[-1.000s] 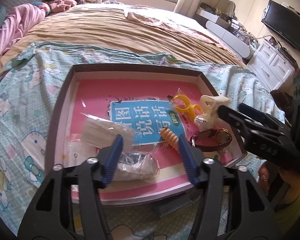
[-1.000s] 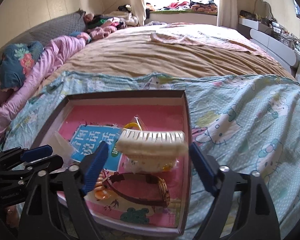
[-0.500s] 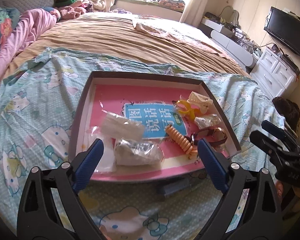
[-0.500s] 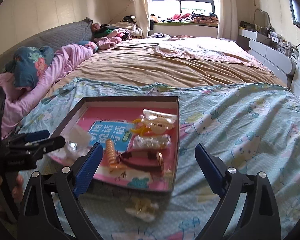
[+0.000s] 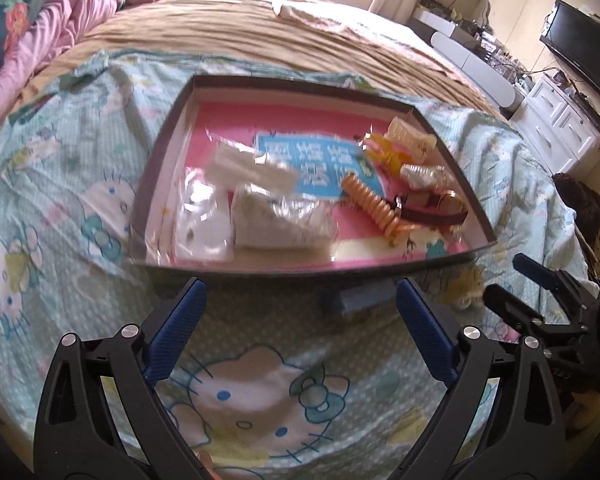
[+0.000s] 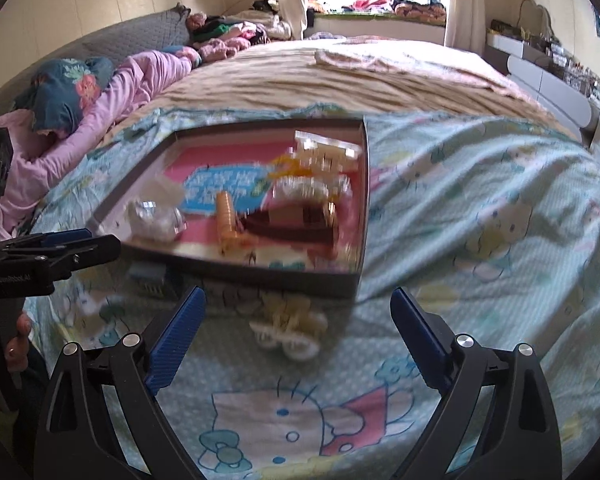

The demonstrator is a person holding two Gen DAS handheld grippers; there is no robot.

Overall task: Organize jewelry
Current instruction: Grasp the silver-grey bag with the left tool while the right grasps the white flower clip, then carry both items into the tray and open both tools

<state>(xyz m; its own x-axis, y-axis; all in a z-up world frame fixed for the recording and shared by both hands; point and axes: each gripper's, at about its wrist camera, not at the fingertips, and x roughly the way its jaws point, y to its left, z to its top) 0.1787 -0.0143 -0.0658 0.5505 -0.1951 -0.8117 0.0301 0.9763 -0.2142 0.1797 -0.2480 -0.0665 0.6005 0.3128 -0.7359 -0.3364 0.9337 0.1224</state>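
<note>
On the Hello Kitty bedsheet (image 6: 480,208) in front of you sits the shallow dark-walled tray (image 5: 160,168), and most of the jewelry already lies inside it. By size: clear plastic packets (image 5: 276,216) at the left, a brown strap with a gold buckle (image 5: 432,210) at the right, an orange spiral hair tie (image 5: 374,208) beside it, then a cream comb clip (image 5: 410,142), a yellow ring-shaped piece (image 5: 380,152) and a small bagged item (image 5: 424,174) toward the far right corner.

Outside the tray, just beside its near wall, you have a blue box (image 5: 356,298) and a cream flower-shaped clip (image 6: 290,326); I judge these are what is left to put away.

Your left gripper (image 5: 300,332) and your right gripper (image 6: 298,338) both hover over the sheet with jaws wide apart, holding nothing.

Writing: the tray's blue liner panel (image 5: 316,160) carries large white Chinese characters, too blurred to read. The left gripper's body, in the right wrist view, bears small white lettering, not legible.
</note>
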